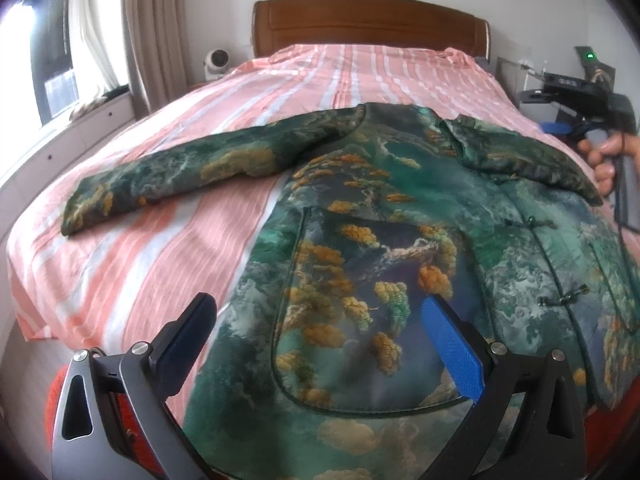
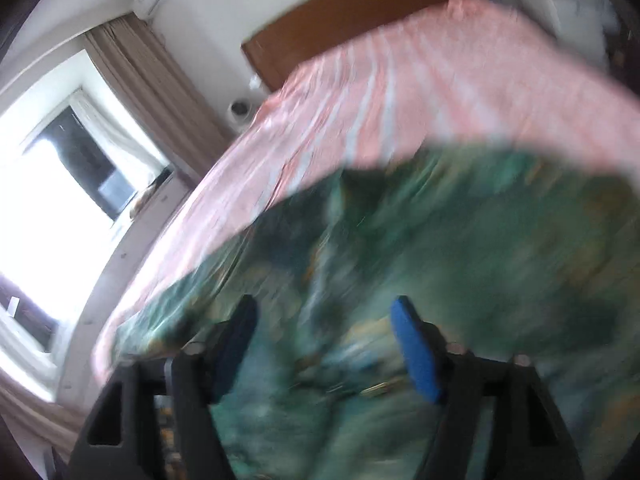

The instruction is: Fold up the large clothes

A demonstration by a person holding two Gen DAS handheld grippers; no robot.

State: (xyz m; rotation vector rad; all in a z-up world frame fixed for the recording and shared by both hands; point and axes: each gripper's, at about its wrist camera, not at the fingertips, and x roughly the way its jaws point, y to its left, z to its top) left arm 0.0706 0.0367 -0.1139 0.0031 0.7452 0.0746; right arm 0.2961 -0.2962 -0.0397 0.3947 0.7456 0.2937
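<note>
Two grippers hang over the bed, both with jaws spread and nothing pinched between them. The left gripper (image 1: 316, 320), one finger black and one finger faced in blue, hovers just above the large green padded jacket with orange and white landscape print (image 1: 380, 248), whose curved front pocket lies straight ahead of the jaws. Beyond them, to the left, one sleeve (image 1: 192, 168) stretches out flat across the pink and white striped bedsheet (image 1: 320, 76). The right gripper (image 2: 324, 328) is seen through heavy blur; its jaws also stand apart above the jacket (image 2: 400, 264). Farthest out stands the brown wooden headboard (image 1: 368, 24).
</note>
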